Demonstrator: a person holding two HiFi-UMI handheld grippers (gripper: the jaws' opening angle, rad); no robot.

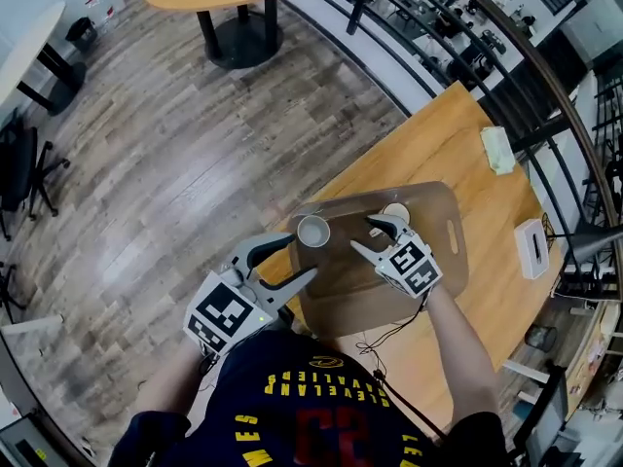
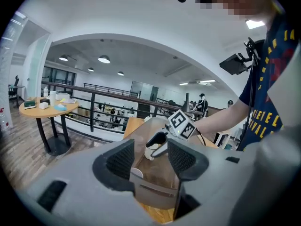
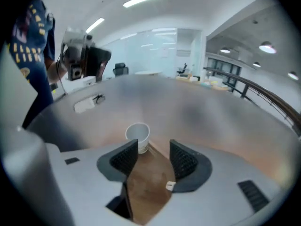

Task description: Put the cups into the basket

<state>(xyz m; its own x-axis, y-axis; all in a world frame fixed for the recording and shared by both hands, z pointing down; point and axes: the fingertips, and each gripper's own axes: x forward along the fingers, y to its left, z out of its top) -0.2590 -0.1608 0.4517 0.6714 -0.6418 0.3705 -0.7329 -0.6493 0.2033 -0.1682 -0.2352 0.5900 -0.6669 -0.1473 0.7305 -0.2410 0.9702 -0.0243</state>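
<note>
Head view: where do the cups stand?

Both are on the brown tray (image 1: 348, 305) on the table (image 1: 458, 134). One cup (image 1: 312, 231) sits at the tray's near-left corner, close to the table's edge, with wood floor (image 1: 195, 144) beyond. The second cup (image 1: 395, 210) stands toward the tray's far rim, just behind the right gripper (image 1: 362, 233).

Are the jaws on anything?

No. In the right gripper view the jaws stand apart over bare tray. The corner cup (image 3: 138, 136) is just past the left jaw's tip, not between the pads. The left gripper (image 1: 303, 256) hangs over the table's edge. The left gripper view shows its jaws wide with nothing between them, one tip near that cup.

How much room is there?

The tray's middle and near side lie open between the two grippers. Right of the tray the table carries a white box (image 1: 532, 247) and a pale cloth (image 1: 497, 150), both well apart from the cups. A railing (image 1: 545, 66) runs along the table's far side.
</note>
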